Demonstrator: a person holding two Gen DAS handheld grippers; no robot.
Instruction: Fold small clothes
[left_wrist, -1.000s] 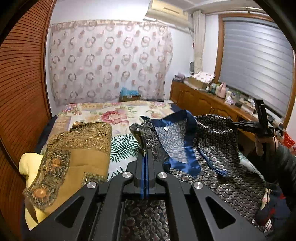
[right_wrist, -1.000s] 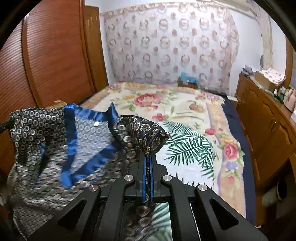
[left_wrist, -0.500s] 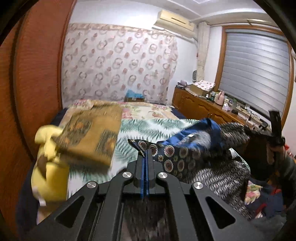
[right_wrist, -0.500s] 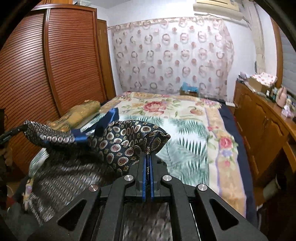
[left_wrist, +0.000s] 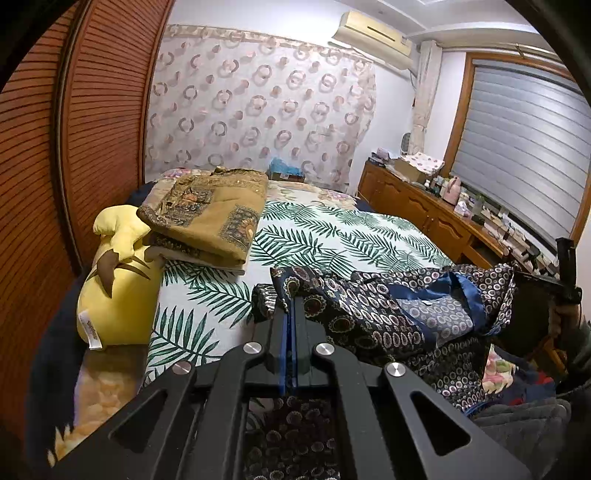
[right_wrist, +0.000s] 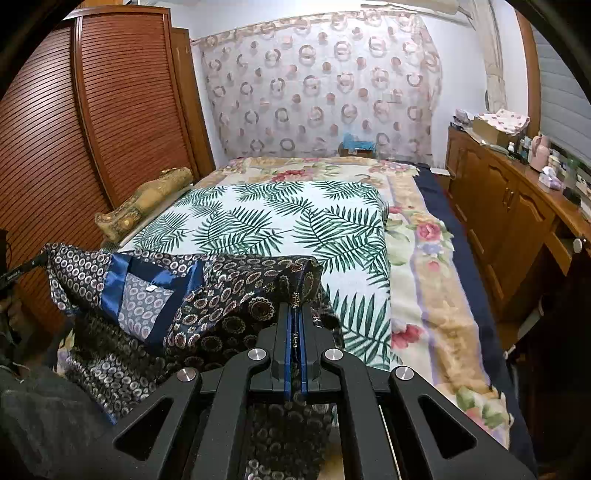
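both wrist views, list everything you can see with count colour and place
patterned garment: one, dark navy with ring print and blue trim, stretched between both claws over the near bed edge
palm-leaf sheet: one, white and green, spread on the bed
floral blanket: one, cream and pink, under the sheet
folded cloth: one, gold-brown, left side of bed
plush toy: one, yellow, left bed edge under the folded cloth
curtain: one, pale with rings, far wall
wardrobe: one, brown slatted, left
sideboard: one, wooden, right
left claw: shut on patterned garment
right claw: shut on patterned garment
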